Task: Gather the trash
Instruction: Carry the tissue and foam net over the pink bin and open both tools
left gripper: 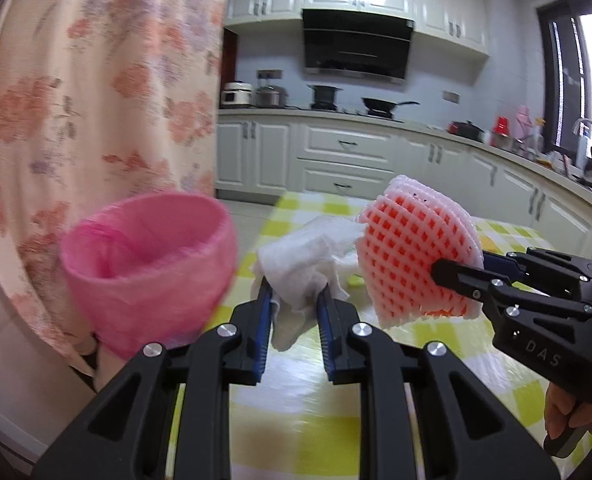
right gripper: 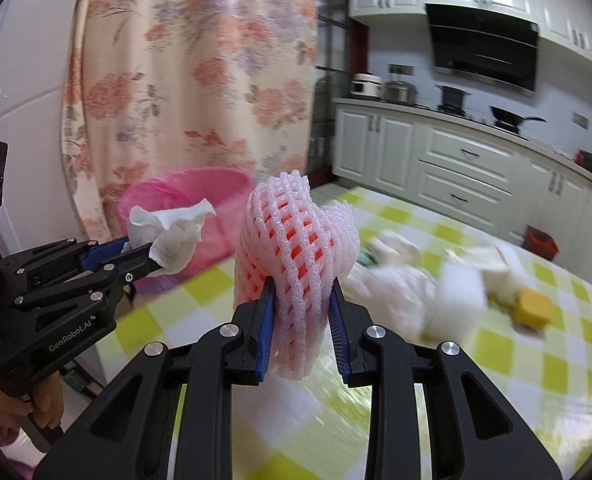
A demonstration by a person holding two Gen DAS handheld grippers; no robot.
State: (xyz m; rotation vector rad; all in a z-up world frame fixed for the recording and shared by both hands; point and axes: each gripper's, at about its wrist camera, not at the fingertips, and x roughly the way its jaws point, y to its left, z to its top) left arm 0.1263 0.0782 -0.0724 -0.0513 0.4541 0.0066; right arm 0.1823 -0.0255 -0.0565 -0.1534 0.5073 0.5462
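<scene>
**Trash pinched in both grippers**

Left gripper (left gripper: pixel 294 300) squeezes a crumpled tissue (left gripper: pixel 304 256). Right gripper (right gripper: pixel 302 304) squeezes a foam fruit net (right gripper: pixel 292 236). A pink bin (left gripper: pixel 148 264) sits just left of the tissue. More trash (right gripper: pixel 456 284), blurry, maybe wrappers, lies right of the net.

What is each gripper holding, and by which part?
Left gripper: crumpled white tissue, pinched at its lower end. Right gripper: pink foam fruit net, clamped at its lower part.

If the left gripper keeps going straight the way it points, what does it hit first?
Probably nothing soon: past the tissue held in the left gripper lies only bare checkered table, then floor and cabinets. The pink bin sits left of that line, though depth is unclear.
</scene>
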